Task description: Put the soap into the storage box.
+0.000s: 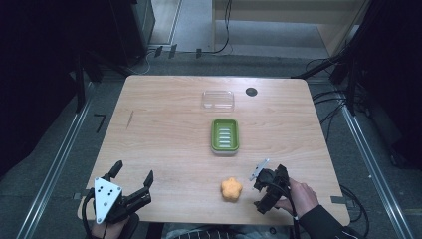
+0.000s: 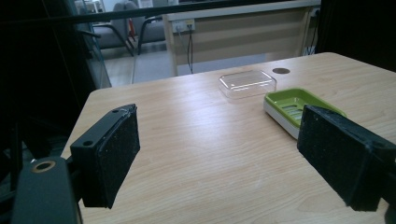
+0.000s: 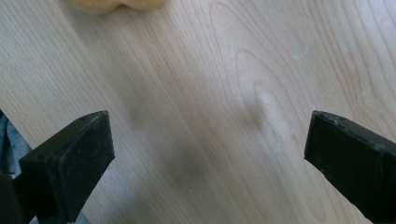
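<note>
the right hand-held gripper (image 1: 263, 189), jaws spread and empty, hovers just beside an orange flower-shaped soap (image 1: 231, 189) lying on the wooden surface (image 1: 164, 124), near the green soap dish (image 1: 225, 135), while the left hand-held gripper (image 1: 133, 179) gapes unladen.

The orange soap (image 3: 114, 4) (a blurred sliver) is cut off by the right gripper view's top edge; the green dish (image 2: 299, 106) is partly hidden behind a jaw.

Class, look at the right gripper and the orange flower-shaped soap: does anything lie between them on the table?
Nothing visible does. The right gripper, jaws open, sits just right of the orange flower-shaped soap, with bare wooden table between them.
</note>
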`<move>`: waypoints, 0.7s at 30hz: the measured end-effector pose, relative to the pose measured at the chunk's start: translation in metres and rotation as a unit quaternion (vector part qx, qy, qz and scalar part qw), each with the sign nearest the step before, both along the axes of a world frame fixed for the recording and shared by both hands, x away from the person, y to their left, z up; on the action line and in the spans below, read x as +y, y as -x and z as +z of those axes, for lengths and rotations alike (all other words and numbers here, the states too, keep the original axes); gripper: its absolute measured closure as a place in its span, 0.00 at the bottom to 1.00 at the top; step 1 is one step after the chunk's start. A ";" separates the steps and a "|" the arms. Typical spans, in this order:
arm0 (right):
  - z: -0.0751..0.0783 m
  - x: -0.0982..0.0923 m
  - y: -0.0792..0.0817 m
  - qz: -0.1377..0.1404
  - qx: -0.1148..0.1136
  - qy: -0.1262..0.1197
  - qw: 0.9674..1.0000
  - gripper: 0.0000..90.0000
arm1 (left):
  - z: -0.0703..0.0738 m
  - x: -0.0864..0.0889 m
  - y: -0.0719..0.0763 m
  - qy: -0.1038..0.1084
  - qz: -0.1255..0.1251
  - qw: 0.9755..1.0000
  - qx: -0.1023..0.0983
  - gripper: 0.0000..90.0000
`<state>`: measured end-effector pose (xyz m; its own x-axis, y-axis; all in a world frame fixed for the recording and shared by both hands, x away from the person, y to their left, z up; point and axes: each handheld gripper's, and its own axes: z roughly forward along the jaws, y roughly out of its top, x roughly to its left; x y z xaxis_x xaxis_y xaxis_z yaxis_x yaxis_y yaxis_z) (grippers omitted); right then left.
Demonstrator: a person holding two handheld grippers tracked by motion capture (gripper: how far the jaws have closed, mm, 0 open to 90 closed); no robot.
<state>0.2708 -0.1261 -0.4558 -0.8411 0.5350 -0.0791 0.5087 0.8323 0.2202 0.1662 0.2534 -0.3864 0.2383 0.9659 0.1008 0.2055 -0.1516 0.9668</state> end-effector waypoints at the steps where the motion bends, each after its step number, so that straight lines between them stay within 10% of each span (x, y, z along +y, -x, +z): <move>1: 0.000 0.000 0.000 0.000 0.000 0.000 1.000 0.02 | 0.000 0.000 0.000 0.000 0.000 1.000 0.000 0.15; 21: 0.002 0.027 -0.008 0.027 0.010 -0.026 0.999 0.00 | 0.000 -0.001 0.000 -0.004 -0.001 1.000 0.002 0.15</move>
